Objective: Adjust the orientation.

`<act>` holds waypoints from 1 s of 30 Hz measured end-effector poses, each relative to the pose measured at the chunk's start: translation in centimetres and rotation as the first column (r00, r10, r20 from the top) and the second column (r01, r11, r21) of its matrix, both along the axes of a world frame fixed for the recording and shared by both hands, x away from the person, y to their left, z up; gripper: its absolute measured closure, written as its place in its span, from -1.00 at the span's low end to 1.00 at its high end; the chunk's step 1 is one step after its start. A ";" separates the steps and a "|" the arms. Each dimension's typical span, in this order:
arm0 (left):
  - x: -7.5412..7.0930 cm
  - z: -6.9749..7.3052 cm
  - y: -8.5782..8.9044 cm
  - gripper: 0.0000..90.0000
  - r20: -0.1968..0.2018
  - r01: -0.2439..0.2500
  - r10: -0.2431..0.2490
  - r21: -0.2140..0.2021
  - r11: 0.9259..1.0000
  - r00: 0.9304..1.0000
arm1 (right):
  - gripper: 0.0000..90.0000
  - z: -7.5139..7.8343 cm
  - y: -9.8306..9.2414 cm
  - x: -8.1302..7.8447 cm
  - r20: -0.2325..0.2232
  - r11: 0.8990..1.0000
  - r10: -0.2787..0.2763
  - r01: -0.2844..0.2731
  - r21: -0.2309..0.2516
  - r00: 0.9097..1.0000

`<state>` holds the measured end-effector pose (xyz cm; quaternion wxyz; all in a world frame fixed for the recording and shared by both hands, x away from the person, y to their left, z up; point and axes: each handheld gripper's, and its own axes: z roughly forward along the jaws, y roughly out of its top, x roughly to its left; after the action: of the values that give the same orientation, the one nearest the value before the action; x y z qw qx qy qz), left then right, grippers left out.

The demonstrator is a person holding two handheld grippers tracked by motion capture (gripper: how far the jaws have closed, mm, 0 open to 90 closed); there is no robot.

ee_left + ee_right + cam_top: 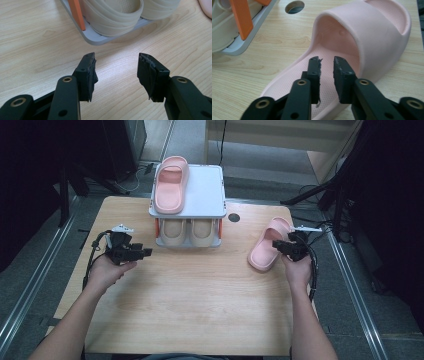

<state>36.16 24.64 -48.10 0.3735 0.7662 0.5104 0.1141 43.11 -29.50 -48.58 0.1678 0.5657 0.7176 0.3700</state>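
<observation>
Right tool nearly closed, empty, over dimpled pink foam slipper; left tool released above woodgrain bench.

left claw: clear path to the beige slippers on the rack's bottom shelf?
Probably yes. The left claw is open and faces the beige slippers across bare table. The rack's orange post stands to one side, so it may crowd a wide approach.

table: light wood, round hole near the far edge | floor: grey, black cables behind the table | right: dark stand legs
</observation>
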 end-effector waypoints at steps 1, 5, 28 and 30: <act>0.0 0.0 0.0 0.08 0.001 -0.001 0.001 -0.003 1.000 1.000 | 0.60 0.1 0.0 -0.1 0.001 1.000 -0.006 0.006 0.005 1.000; 0.3 0.2 0.1 0.07 -0.005 -0.005 0.005 0.002 1.000 1.000 | 0.44 0.0 0.0 -0.5 0.026 1.000 -0.025 0.025 0.007 0.999; -0.3 0.1 0.6 0.04 -0.023 -0.012 0.012 0.015 1.000 1.000 | 0.33 -0.3 -2.4 -0.9 0.014 0.987 -0.153 0.152 0.053 0.988; -0.4 0.1 0.7 0.04 -0.019 -0.013 0.013 0.016 1.000 1.000 | 0.30 -0.6 -2.6 -0.7 0.000 0.984 -0.159 0.159 0.077 0.987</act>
<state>35.80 25.32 -48.01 0.3619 0.7667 0.5181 0.1131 42.39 -32.10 -49.17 0.1771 0.6260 0.6548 0.3847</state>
